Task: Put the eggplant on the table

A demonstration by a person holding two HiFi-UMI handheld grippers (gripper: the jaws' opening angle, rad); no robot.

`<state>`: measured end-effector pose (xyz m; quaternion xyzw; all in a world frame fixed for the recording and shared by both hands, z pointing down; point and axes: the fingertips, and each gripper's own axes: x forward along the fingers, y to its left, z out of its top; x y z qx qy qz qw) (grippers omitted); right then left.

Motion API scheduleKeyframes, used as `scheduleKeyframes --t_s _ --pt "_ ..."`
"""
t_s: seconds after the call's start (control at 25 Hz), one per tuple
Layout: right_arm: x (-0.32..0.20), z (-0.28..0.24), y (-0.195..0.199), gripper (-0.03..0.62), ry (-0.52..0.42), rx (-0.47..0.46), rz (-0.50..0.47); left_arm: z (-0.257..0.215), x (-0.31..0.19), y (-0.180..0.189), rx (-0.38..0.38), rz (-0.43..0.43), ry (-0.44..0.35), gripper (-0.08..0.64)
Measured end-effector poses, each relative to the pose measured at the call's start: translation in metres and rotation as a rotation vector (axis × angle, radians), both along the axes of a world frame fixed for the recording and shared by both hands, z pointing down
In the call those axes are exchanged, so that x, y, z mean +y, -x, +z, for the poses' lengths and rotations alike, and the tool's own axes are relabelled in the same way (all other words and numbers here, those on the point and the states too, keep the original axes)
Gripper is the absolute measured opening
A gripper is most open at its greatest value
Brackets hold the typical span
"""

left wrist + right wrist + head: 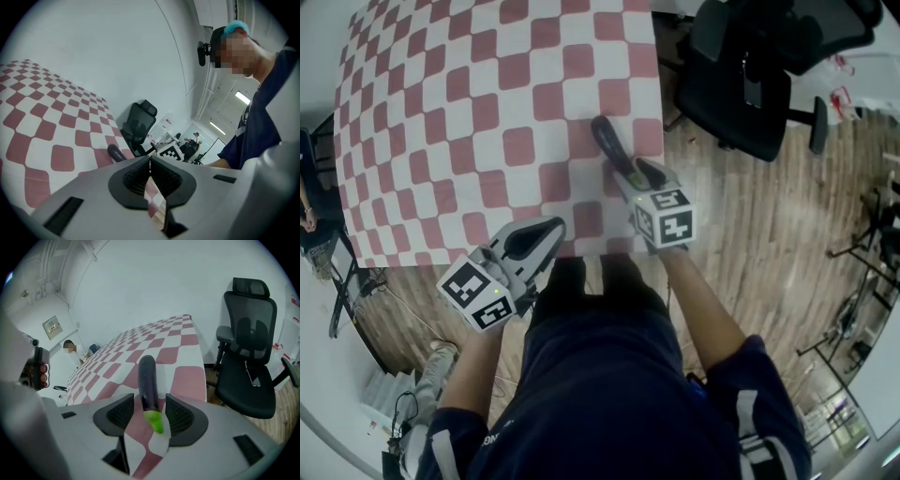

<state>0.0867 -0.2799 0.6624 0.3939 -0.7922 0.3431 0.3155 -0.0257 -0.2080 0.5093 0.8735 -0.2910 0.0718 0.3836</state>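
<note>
One eggplant [607, 141] was laid on the checked table [441, 112] near its right edge. It was flanked, untouched, by the parted jaws of the right gripper [150, 408]. The left gripper [150, 165] was held closed and empty at the near edge. One chair [741, 84] was parked beside the table.

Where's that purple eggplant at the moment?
In the head view the eggplant lies on the checkered table near its right edge, close to the office chair, its green stem end between the right gripper's open jaws.
</note>
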Motion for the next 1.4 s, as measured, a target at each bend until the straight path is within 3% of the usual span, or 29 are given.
scheduleKeyframes --t_s 0.24,0.84,1.08,1.24,1.4 --pt "-0.005 -0.038 -0.001 0.23 -0.067 -0.053 0.008 -0.01 0.0 0.004 0.002 0.006 -0.03 0.032" --pt "0.005 -0.177 -0.004 0.222 -0.233 -0.169 0.053 -0.09 -0.006 0.025 0.035 0.002 -0.215 0.032" --pt "0.025 -0.221 0.009 0.153 -0.284 -0.242 0.03 -0.114 -0.001 0.032 0.043 0.003 -0.27 0.032" --pt "0.04 -0.246 0.025 0.042 -0.312 -0.297 -0.042 -0.129 0.0 0.033 0.048 0.011 -0.304 0.032" --pt "0.05 -0.27 0.038 0.026 -0.359 -0.326 -0.101 -0.141 0.0 0.033 0.051 0.021 -0.337 0.032"
